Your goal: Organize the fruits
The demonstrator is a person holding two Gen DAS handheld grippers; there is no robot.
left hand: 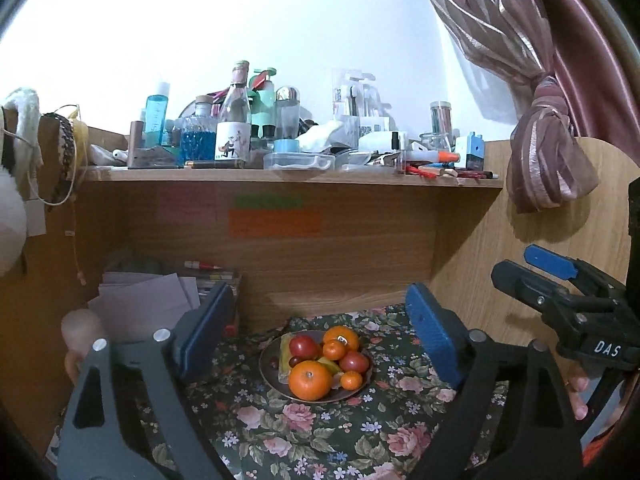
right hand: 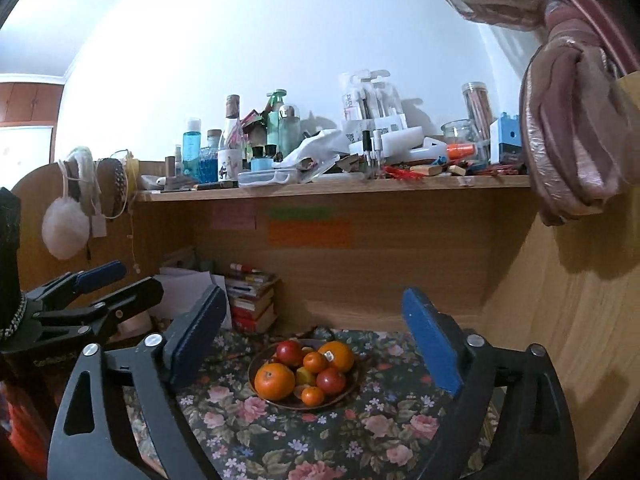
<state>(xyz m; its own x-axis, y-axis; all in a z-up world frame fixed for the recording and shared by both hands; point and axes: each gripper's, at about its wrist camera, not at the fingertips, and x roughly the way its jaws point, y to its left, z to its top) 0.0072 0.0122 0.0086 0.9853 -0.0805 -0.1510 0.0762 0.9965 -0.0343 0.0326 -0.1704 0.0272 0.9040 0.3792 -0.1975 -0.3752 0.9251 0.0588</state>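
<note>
A brown plate (left hand: 266,364) (right hand: 253,368) sits on the floral cloth and holds several fruits: big oranges (left hand: 310,380) (right hand: 274,381), red tomatoes (left hand: 303,346) (right hand: 331,381), small tangerines (left hand: 334,349) (right hand: 312,396) and yellow pieces (left hand: 285,354). My left gripper (left hand: 320,336) is open and empty, held above and in front of the plate. My right gripper (right hand: 316,340) is open and empty too, at a similar distance. The right gripper also shows in the left wrist view (left hand: 532,276); the left one shows in the right wrist view (right hand: 116,284).
A floral cloth (left hand: 320,432) (right hand: 320,440) covers the desk. A wooden shelf (left hand: 292,178) above is crowded with bottles and boxes. Books and papers (right hand: 252,300) are stacked at the back left. A tied curtain (left hand: 548,152) hangs at right. Wooden side panels close in both sides.
</note>
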